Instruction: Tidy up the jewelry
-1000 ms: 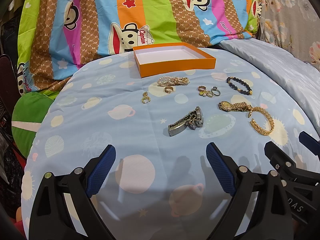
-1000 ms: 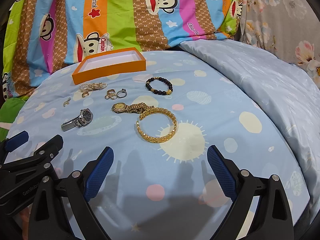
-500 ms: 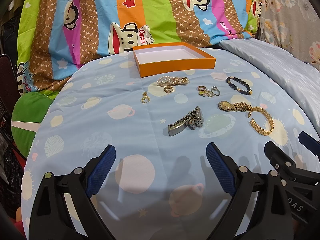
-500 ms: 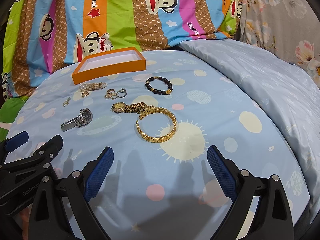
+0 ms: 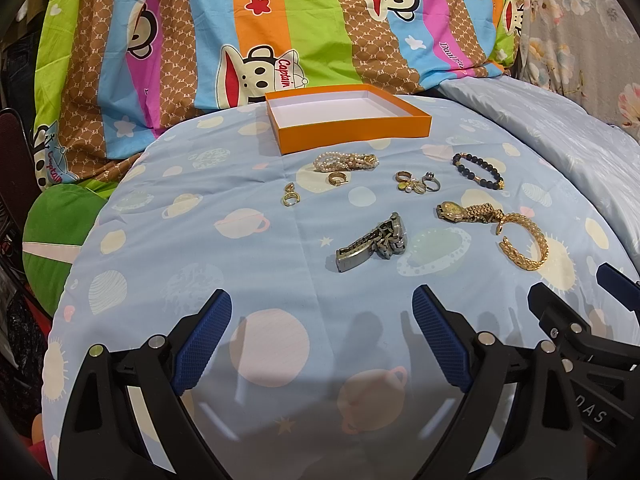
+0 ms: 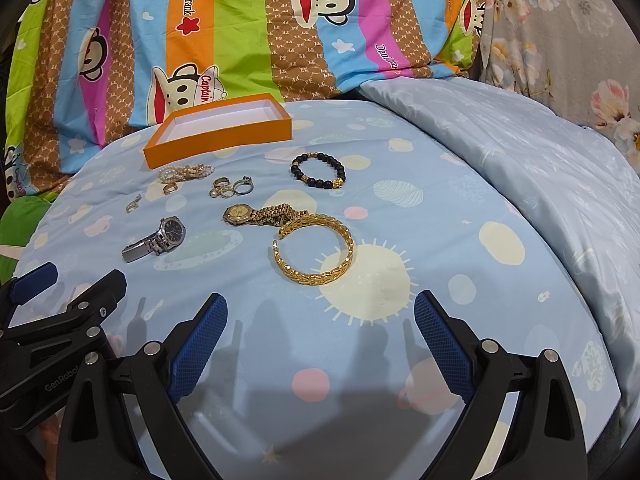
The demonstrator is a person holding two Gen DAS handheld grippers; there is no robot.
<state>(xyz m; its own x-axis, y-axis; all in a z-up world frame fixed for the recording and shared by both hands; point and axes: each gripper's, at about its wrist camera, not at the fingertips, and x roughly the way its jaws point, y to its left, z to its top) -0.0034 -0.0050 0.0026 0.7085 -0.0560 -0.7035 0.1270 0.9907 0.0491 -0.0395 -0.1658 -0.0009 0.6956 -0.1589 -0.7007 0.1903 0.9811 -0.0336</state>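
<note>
Jewelry lies spread on a light blue bedsheet (image 5: 200, 240). An empty orange box (image 5: 348, 120) (image 6: 218, 132) sits at the back. In front of it lie a pearl bracelet (image 5: 346, 161), gold rings (image 5: 291, 196), a ring cluster (image 5: 418, 182), a black bead bracelet (image 5: 478, 170) (image 6: 318, 170), a silver watch (image 5: 372, 242) (image 6: 156, 240), a gold watch (image 5: 466, 212) (image 6: 260, 214) and a gold bangle (image 5: 524, 242) (image 6: 314, 250). My left gripper (image 5: 322, 320) is open and empty, near the silver watch. My right gripper (image 6: 320, 324) is open and empty, just short of the gold bangle.
A striped cartoon-monkey blanket (image 5: 320, 20) rises behind the box. A pale blue quilt (image 6: 520, 152) is bunched at the right. A green cushion (image 5: 56, 232) lies off the left edge. Each gripper shows in the other's view (image 5: 580, 320) (image 6: 60, 312).
</note>
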